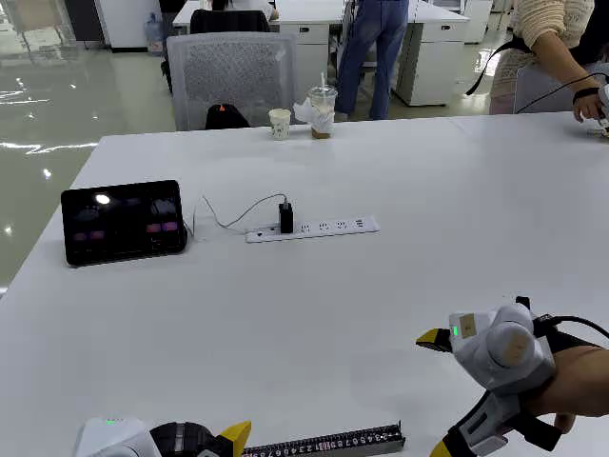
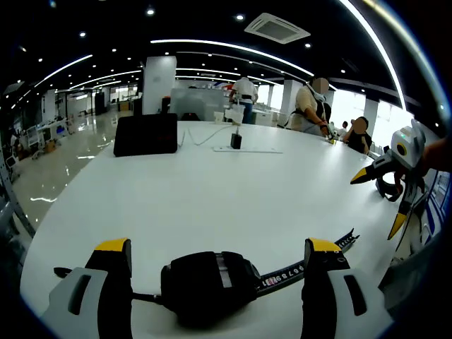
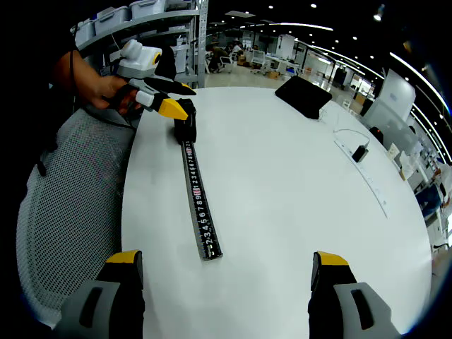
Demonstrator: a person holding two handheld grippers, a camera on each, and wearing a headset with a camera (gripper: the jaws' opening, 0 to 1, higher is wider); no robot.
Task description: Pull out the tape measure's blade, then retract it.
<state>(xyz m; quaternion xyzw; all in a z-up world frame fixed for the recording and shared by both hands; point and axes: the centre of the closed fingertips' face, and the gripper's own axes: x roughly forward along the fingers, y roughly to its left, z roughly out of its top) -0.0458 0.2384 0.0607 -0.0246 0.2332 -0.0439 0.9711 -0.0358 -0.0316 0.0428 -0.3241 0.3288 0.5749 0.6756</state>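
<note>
Now we see left hand-held gripper (image 2: 218, 246) spread wide around tape measure case (image 2: 208, 286) (not touching); blade (image 3: 198, 205) extended on desk (image 3: 282, 176); right hand-held gripper (image 3: 227, 258) spread wide, empty.

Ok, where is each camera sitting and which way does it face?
Left gripper view: rides the left gripper, low over the table, facing past the tape measure case between its jaws toward the right gripper.
Right gripper view: rides the right gripper, facing along the blade at the left gripper and its hand.
Head view: headset, looking forward and down; both grippers at the bottom, tablet beyond.
Shared: the gripper views face each other; both show the blade.
</note>
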